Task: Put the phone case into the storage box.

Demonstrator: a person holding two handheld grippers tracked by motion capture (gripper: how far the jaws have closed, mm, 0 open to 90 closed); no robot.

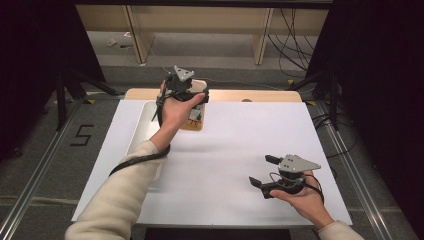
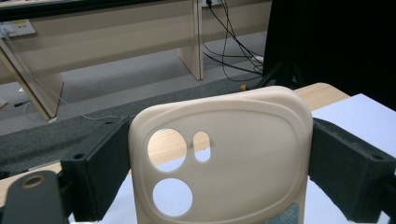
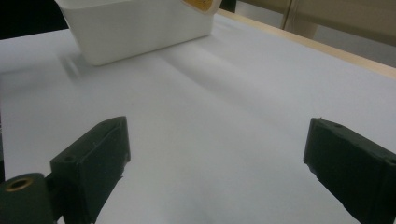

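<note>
white and matte, the sheet (image 1: 240,150) covering the wooden table (image 1: 260,95) is smooth and bare, with a pale strip of wood grain showing along its far edge and grey carpet and light wood furniture legs beyond. a white plastic bin (image 1: 145,125), rectangular with rounded corners and plain glossy walls, sits on the sheet toward its far left part; in the right gripper view the bin (image 3: 140,32) shows straight, slightly flared sides. the left gripper (image 1: 192,100), black and blocky with a grey three-cornered plate on top, is held up just beside the bin's right rim, its jaws pinching a cream phone case (image 1: 196,107). in the left gripper view the phone case (image 2: 224,158) stands upright between the two dark, rough-textured jaws, which press against its left and right edges; it is a soft-looking, matte shell with rounded corners, a raised oval border, two round camera holes and one small slot. the right gripper (image 1: 265,172) hovers well apart from the bin, over the near right part of the sheet, resting in an upturned hand (image 1: 300,195); its jaws are spread wide with nothing between them, bare sheet showing in the gap.
</note>
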